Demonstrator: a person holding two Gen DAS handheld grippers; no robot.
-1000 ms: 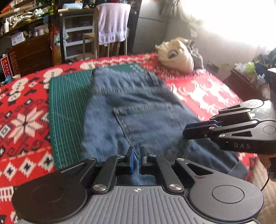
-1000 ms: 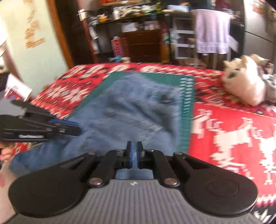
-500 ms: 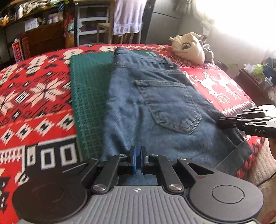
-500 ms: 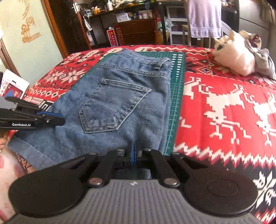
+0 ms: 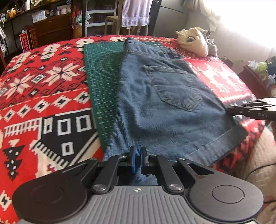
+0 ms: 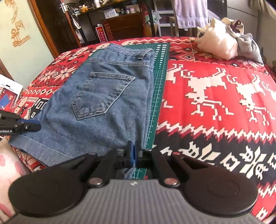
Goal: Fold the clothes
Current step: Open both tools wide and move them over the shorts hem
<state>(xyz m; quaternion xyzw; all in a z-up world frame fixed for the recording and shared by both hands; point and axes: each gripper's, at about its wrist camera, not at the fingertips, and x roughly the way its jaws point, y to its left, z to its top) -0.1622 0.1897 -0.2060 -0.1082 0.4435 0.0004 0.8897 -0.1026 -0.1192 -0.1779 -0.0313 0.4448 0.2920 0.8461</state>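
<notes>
Folded jeans (image 5: 165, 106) lie mid-frame, partly on a green mat (image 5: 101, 75). The left gripper (image 5: 137, 162) and right gripper (image 6: 134, 153) each pinch the jeans' near hem.

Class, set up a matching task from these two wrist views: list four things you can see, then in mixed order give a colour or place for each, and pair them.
Things:
1. denim shorts
2. cutting mat
3. blanket
4. towel

Descriptions:
A. red, patterned
B. hanging over a chair
C. blue
D. green, gridded

Pairs: 1-C, 2-D, 3-A, 4-B
</notes>
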